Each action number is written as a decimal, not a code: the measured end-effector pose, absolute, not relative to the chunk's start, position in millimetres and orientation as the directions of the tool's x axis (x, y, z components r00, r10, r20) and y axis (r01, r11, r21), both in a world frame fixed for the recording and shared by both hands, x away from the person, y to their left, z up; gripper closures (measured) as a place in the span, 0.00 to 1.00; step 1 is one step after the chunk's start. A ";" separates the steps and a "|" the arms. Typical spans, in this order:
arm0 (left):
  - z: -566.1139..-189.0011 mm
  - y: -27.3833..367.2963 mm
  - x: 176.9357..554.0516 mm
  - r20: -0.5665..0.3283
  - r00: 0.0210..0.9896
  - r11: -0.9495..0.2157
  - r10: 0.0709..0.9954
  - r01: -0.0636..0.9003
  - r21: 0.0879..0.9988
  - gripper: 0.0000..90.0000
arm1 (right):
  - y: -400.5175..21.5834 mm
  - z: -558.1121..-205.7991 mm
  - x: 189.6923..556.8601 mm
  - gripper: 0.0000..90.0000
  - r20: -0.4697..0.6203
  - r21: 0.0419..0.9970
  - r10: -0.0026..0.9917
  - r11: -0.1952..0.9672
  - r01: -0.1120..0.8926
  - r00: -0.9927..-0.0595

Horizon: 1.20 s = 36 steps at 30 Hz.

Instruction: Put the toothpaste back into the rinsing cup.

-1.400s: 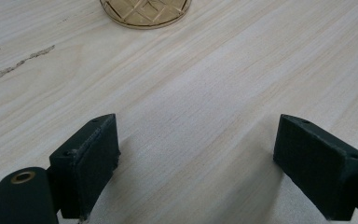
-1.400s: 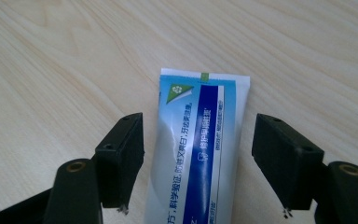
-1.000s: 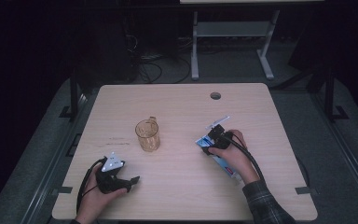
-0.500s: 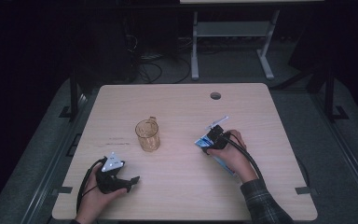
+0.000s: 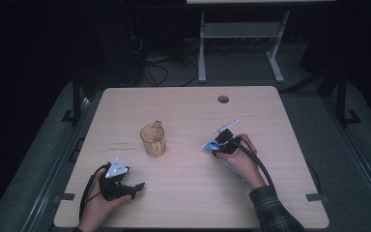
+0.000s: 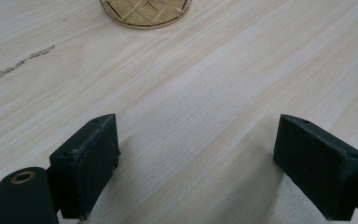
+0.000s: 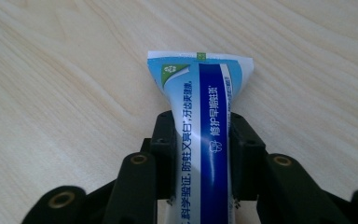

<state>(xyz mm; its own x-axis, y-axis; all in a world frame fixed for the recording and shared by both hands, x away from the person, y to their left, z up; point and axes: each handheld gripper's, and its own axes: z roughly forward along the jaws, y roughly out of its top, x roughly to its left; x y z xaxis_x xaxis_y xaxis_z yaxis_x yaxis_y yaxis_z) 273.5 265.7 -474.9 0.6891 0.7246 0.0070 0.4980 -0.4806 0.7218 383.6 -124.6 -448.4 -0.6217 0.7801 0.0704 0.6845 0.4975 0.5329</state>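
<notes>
Since the frame a second back, neither of your hands has shifted on the table (image 5: pixel 270 203), and the amber glass mug (image 5: pixel 153 139) stands where it stood; the one change is at your right gripper (image 7: pixel 199 158), whose fingers have just been closing around the toothpaste tube (image 7: pixel 204 116). In the right gripper view those fingers (image 7: pixel 164 140) now press against both sides of the blue-and-white tube, pinching it partway along its length, with the flat crimped end sticking out past them toward 12 o'clock and lying on the wood. In the high view your right gripper (image 5: pixel 221 143) and the tube (image 5: pixel 209 145) sit at about 3 o'clock from the mug, well apart from it. Your left gripper (image 5: pixel 125 186) rests near the table's front edge, at roughly 7 o'clock from the mug. In the left gripper view its fingers (image 6: pixel 91 158) are spread wide over bare wood with nothing between them, and the base of the mug (image 6: pixel 144 11) shows at 12 o'clock
</notes>
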 end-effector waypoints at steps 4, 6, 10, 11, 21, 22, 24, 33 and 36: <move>-475.0 265.5 273.4 0.006 0.688 -0.479 0.725 0.498 0.723 0.15 | -132.4 -448.6 384.9 0.76 0.118 0.542 0.785 0.462 0.702 -0.609; -475.0 265.5 273.4 0.005 0.688 -0.478 0.726 0.499 0.723 0.15 | -135.5 -448.1 385.1 0.76 0.145 0.548 0.786 0.442 0.710 -0.601; -475.0 265.5 273.4 0.005 0.688 -0.478 0.726 0.499 0.723 0.15 | -143.5 -443.1 385.1 0.77 0.191 0.571 0.780 0.406 0.714 -0.596; -475.1 265.5 273.4 0.005 0.688 -0.477 0.726 0.499 0.724 0.15 | -144.9 -441.3 384.7 0.77 0.194 0.577 0.782 0.398 0.714 -0.593; -475.1 265.4 273.4 0.005 0.688 -0.477 0.726 0.499 0.724 0.15 | -159.7 -423.2 379.9 0.77 0.232 0.636 0.770 0.343 0.691 -0.595; -475.1 265.4 273.4 0.005 0.688 -0.477 0.726 0.499 0.724 0.15 | -161.0 -421.0 379.1 0.77 0.235 0.643 0.769 0.336 0.688 -0.595; -475.1 265.4 273.4 0.005 0.688 -0.477 0.726 0.499 0.724 0.15 | -163.8 -416.6 377.6 0.78 0.243 0.658 0.762 0.325 0.680 -0.600; -475.0 265.5 273.5 0.005 0.688 -0.478 0.726 0.498 0.724 0.15 | -173.7 -398.5 369.8 0.79 0.280 0.707 0.746 0.266 0.656 -0.604; -475.1 265.5 273.5 0.005 0.688 -0.477 0.726 0.498 0.724 0.15 | -177.1 -391.1 367.0 0.79 0.276 0.730 0.740 0.254 0.635 -0.613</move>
